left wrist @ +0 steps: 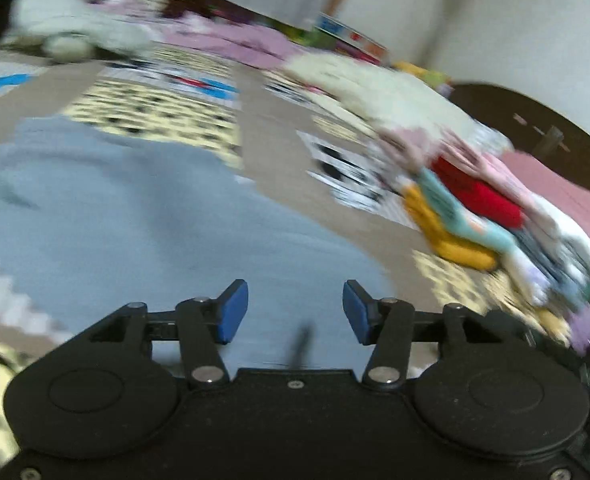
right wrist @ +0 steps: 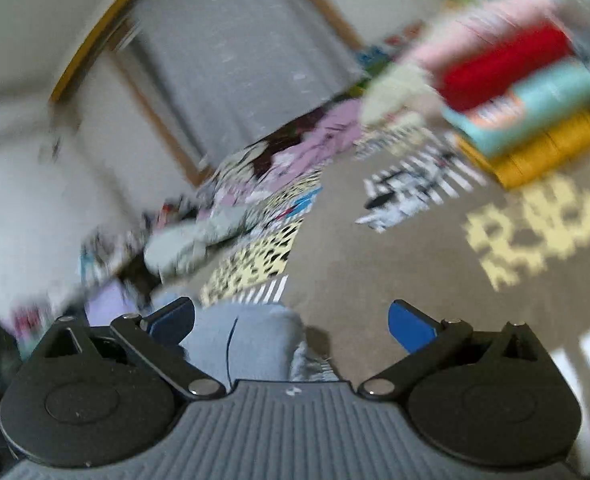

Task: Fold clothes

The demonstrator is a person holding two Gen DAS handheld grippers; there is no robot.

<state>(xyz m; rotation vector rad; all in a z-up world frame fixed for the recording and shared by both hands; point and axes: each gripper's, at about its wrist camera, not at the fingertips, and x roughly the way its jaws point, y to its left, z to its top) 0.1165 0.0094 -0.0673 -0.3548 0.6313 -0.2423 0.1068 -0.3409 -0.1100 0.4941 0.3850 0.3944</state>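
Left wrist view: the left gripper (left wrist: 295,307) has its blue pads (left wrist: 233,312) spread apart, released, with nothing between them. It hangs over a light blue garment (left wrist: 135,216) spread flat on the patterned mat (left wrist: 263,148). To the right of the garment, apart from it, sits a stack of folded clothes (left wrist: 491,208) with yellow, teal, red and pink layers. A pale, crumpled item (left wrist: 67,28) lies at the far left, and pink cloth (left wrist: 247,44) lies along the far edge. The frame is motion-blurred, so finer detail cannot be read.

Right wrist view: the right gripper (right wrist: 291,326) is also released, jaws wide, empty. A folded edge of the light blue garment (right wrist: 247,340) lies between and below the jaws, nearer the left pad (right wrist: 173,318); contact cannot be determined. The stack of folded clothes (right wrist: 523,108) appears at upper right, well apart from the gripper. Beige mat (right wrist: 375,264) surface lies between them.
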